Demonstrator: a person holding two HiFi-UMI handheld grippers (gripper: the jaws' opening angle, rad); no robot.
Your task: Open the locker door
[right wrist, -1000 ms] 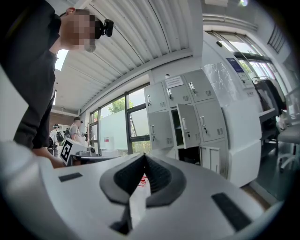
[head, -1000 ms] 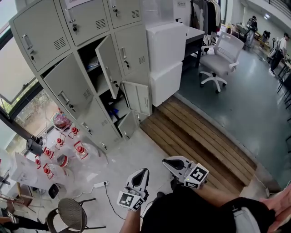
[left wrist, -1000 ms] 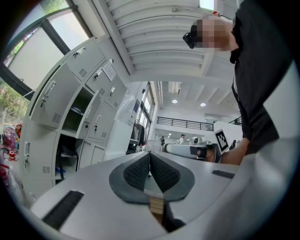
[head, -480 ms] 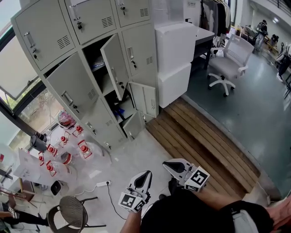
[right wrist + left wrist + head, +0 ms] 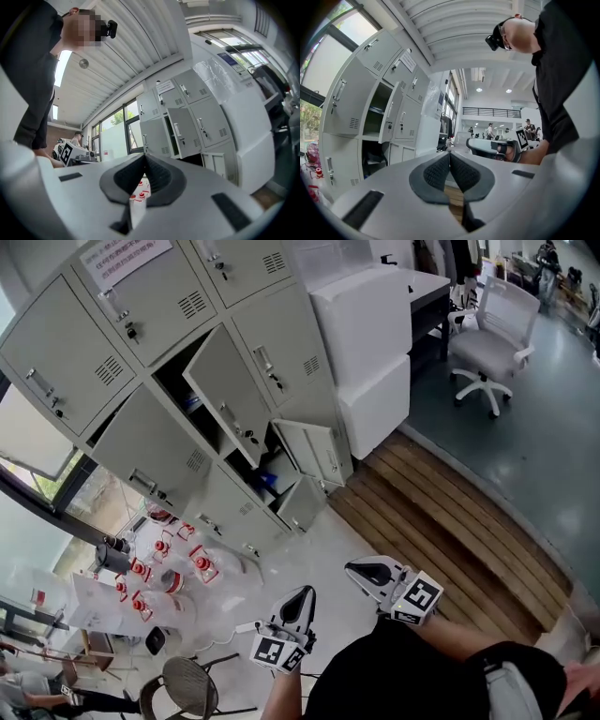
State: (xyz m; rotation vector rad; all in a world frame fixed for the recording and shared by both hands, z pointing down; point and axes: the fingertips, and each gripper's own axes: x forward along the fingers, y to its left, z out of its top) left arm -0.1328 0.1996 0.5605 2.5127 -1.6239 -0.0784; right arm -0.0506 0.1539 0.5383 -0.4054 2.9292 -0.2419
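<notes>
A bank of grey lockers (image 5: 141, 381) stands ahead at the upper left. One middle door (image 5: 225, 395) hangs ajar, and two lower doors (image 5: 314, 454) (image 5: 302, 502) stand open too. Low in the head view, both grippers are held well short of the lockers. My left gripper (image 5: 300, 596) is shut and holds nothing; its pads meet in the left gripper view (image 5: 450, 153). My right gripper (image 5: 354, 568) is also shut and holds nothing; its tips touch in the right gripper view (image 5: 144, 155). The ajar door (image 5: 180, 133) shows beyond them.
Stacked white cabinets (image 5: 366, 343) stand right of the lockers, with a white office chair (image 5: 487, 343) behind them. A wooden slatted step (image 5: 450, 521) runs along the right. Red-capped bottles (image 5: 164, 563) and a mesh chair (image 5: 187, 688) sit on the floor at the left.
The head view has swung and closed in, so the lockers look larger and sit more to the left. Both grippers keep about the same place and stay shut.
</notes>
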